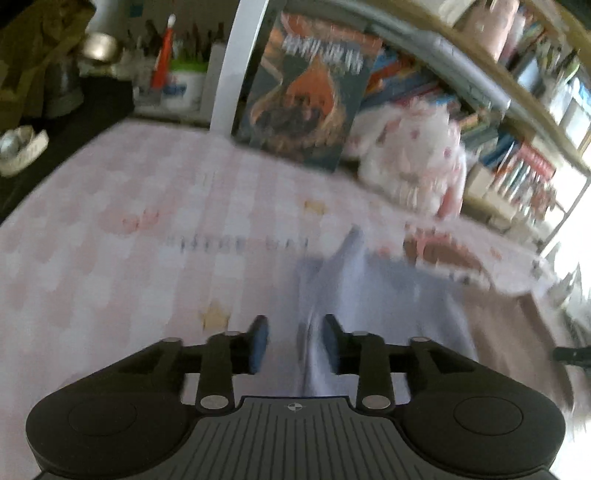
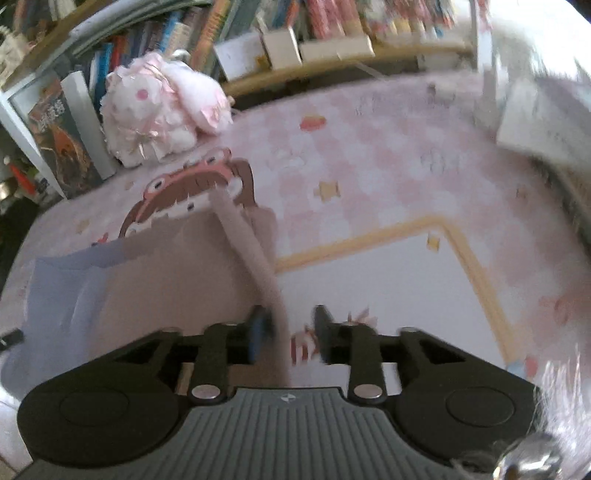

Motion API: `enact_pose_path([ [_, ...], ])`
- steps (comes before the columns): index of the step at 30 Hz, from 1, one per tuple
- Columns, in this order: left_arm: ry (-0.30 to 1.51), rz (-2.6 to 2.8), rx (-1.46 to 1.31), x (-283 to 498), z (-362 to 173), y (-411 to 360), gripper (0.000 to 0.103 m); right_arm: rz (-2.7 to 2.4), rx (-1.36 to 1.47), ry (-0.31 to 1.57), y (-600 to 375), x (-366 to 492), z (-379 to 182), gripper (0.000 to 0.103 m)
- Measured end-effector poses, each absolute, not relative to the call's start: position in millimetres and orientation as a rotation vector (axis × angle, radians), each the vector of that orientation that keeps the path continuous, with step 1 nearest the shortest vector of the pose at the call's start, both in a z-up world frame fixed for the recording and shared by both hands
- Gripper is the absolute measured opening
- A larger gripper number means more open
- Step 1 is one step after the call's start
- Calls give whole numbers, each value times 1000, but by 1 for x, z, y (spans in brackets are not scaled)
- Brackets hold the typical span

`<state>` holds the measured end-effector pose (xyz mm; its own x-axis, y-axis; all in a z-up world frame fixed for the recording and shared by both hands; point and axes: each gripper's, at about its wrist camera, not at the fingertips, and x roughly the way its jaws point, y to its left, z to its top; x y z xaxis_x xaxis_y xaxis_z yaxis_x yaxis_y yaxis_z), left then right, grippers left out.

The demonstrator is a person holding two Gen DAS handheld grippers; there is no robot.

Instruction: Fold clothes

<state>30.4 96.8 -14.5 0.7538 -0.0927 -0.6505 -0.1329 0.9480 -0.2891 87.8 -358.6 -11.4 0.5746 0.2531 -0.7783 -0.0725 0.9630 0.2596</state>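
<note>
Soft lilac garment (image 1: 369,295) — ridged fold, checked bedsheet (image 1: 147,229)

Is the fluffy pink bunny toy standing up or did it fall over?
Cannot tell for sure. The bunny toy sits slumped against the books at the bed's far edge, but both pictures are too blurry to show which end is up.

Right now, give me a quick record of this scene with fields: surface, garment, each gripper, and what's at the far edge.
surface: pink checked bed cover with cartoon prints
garment: two-tone cloth, pale blue on one side and brownish on the other, lying on the cover
left gripper: jaws apart, a pale blue fold of the cloth between them, not pinched
right gripper: jaws apart, the brownish edge of the cloth between them
far edge: pink plush toy, upright book, bookshelf behind
image quality: motion-blurred
</note>
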Motion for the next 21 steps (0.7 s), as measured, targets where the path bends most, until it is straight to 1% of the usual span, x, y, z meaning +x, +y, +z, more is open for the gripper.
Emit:
enact_pose_path([
  [1,713,25,-317,38,-13,96,45,201,185,922,-356,91,-8,34],
  [6,706,23,-245,70,-10,85,44,224,62,886,-332,124,-3,36],
  [8,691,-10,-210,76,-8,79,42,240,25,886,-322,134,-6,35],
  [9,683,-31,-192,78,-7,77,37,252,9,882,-317,138,-7,34],
  [10,687,-55,-173,82,-7,74,8,266,-3,880,-312,141,-8,30],
  [11,701,-67,-158,85,-9,74,0,276,-4,881,-310,144,-9,22],
  [12,697,-50,-170,84,-8,79,0,283,16,886,-312,146,-9,6],
  [14,689,-17,-195,84,-8,88,0,277,79,890,-319,151,-8,6],
  [16,684,15,-221,84,-8,98,0,261,212,888,-336,153,-7,5],
  [18,727,50,-233,91,-15,109,0,245,321,899,-350,156,-11,5],
  [21,763,70,-226,96,-21,116,0,218,323,956,-350,165,-29,5],
])
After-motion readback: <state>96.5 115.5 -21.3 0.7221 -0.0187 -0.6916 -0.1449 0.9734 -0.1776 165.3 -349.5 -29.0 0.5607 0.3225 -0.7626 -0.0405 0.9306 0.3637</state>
